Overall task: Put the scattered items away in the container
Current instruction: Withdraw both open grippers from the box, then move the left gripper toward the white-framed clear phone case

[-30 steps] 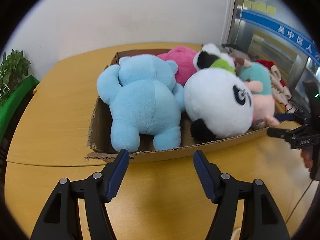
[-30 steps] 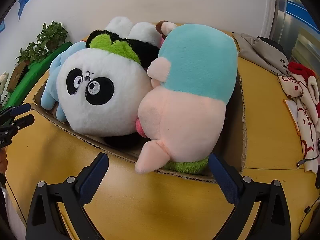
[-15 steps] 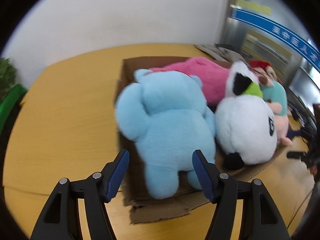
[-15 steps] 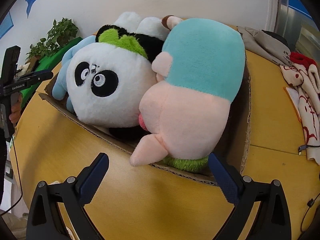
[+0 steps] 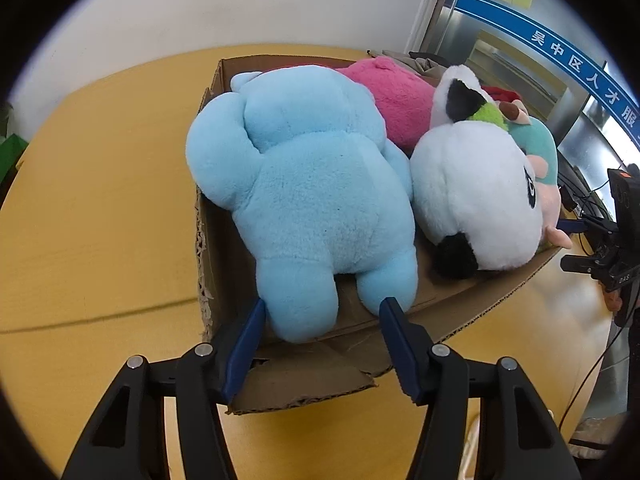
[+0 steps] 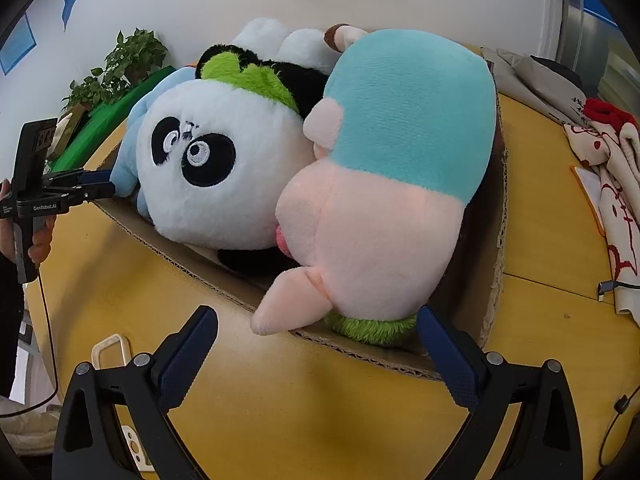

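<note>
On the smooth yellow wooden table [image 5: 100,208] sits a corrugated cardboard box [image 5: 224,264], its near flap torn and ragged. Inside, far left, a fuzzy blue bear [image 5: 312,200] lies face down, its rounded feet at the near wall. The left gripper [image 5: 322,322] hangs with jaws apart on either side of those feet. Behind lies a pink plush [image 5: 392,92]. Right of the bear rests a round white panda [image 6: 216,176] with black eye patches and a green tuft, then a smooth teal-and-pink doll [image 6: 392,184] spilling over the near rim. The right gripper [image 6: 318,334] is spread wide, empty, just before it. Far right, printed cloth [image 6: 612,184] lies crumpled.
</note>
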{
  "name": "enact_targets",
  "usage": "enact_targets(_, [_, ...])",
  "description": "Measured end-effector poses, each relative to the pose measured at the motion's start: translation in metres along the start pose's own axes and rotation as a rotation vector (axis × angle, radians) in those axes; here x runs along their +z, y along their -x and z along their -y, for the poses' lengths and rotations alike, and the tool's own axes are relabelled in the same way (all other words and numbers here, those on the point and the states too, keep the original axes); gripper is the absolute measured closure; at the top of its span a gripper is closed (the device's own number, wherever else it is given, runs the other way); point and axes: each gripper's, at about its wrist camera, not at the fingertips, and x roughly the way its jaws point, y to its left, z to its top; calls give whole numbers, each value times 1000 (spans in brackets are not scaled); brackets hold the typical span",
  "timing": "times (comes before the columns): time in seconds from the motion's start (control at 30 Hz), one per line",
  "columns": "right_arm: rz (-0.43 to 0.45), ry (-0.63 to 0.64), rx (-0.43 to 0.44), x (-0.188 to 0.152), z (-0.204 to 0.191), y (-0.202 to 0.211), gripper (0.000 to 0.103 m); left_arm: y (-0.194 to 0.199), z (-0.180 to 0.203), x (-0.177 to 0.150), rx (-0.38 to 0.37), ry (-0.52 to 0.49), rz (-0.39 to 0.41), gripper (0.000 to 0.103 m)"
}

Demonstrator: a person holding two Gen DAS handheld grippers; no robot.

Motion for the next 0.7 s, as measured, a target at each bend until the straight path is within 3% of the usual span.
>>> enact_targets(0.27, [-24, 8, 22, -13, -3, 7, 1, 21, 12, -32, -5, 46, 0, 44])
enact_targets(0.37, [22, -23, 34, -19, -5, 17, 1, 39, 23, -33, 56, 25, 54, 44])
enact_targets(0.43, [77, -38, 45, -26, -11, 34, 1, 62, 33, -40, 56, 0, 107, 44])
enact_targets(0.57, [168, -18, 13, -51, -33, 68, 1, 95, 65, -60, 63, -53, 190, 27])
enact_targets(0.7, [115, -5, 3, -90, -62, 60, 1, 90, 94, -85, 13, -76, 169, 27])
